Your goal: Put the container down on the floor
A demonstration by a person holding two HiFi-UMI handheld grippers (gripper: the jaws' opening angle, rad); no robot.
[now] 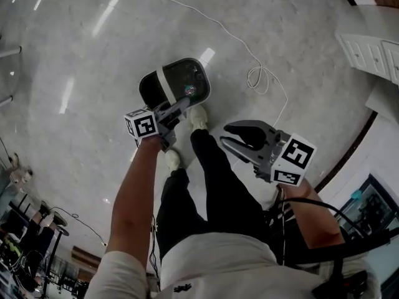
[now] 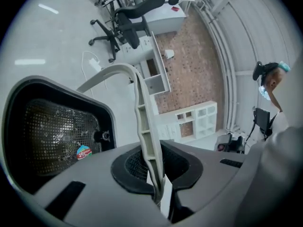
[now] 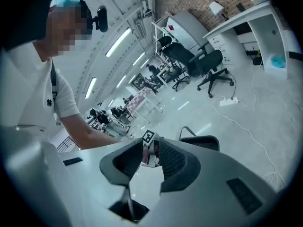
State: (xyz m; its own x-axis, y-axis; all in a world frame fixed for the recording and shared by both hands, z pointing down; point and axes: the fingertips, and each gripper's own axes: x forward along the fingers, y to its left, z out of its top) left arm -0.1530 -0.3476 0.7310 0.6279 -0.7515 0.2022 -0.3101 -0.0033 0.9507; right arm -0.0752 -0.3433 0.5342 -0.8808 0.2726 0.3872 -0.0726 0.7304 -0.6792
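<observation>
Head view: the left gripper (image 1: 182, 103) carries the container (image 1: 187, 80) by its pale handle (image 1: 165, 83), seemingly off the floor (image 1: 75, 55) (height unclear). Left gripper view: jaws clamped on that handle. Right gripper view: the right gripper (image 3: 149, 161) gapes, empty. Set-down apparently remains.

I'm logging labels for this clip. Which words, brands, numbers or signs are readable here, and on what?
Round sticker inside the container: printed, but too blurred to read.
Left marker cube and right marker cube: black-and-white square patterns, no words.
Shirt logo: too small to read.
Nothing else is readable.
</observation>
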